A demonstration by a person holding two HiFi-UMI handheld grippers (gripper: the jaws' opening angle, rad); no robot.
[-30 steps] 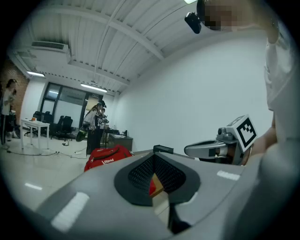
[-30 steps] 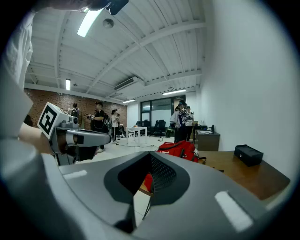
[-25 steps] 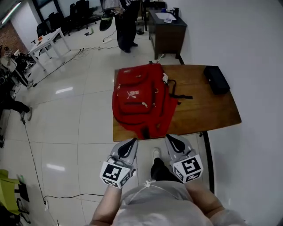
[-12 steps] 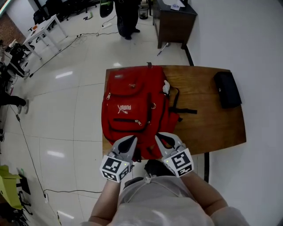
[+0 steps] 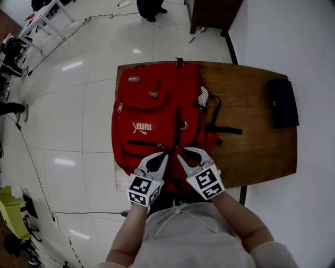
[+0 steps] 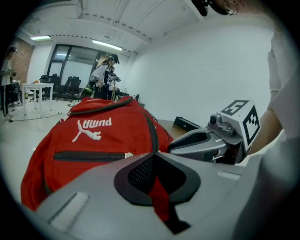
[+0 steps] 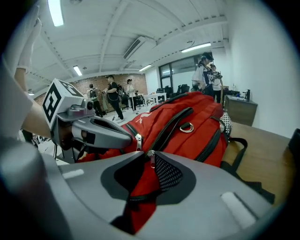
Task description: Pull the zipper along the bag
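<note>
A red backpack (image 5: 157, 110) lies flat on the wooden table (image 5: 251, 146), with its near end toward me. Both grippers hover side by side over that near end. My left gripper (image 5: 161, 157) has its tips together with nothing gripped, and in the left gripper view only red fabric shows behind its jaws (image 6: 154, 154). My right gripper (image 5: 184, 155) has just been opening. Its tips stand slightly apart (image 7: 151, 154) with a small silver zipper pull (image 7: 150, 158) between them, and the pads do not press on it. A black zipper line (image 7: 176, 123) runs up the bag.
A black case (image 5: 282, 102) lies on the table's right part. The table's near edge is just under the grippers. A dark cabinet (image 5: 214, 10) stands beyond the table. People stand on the tiled floor farther back.
Both grippers moved forward and down from in front of the table onto the bag's near end. The right jaws have parted a little.
</note>
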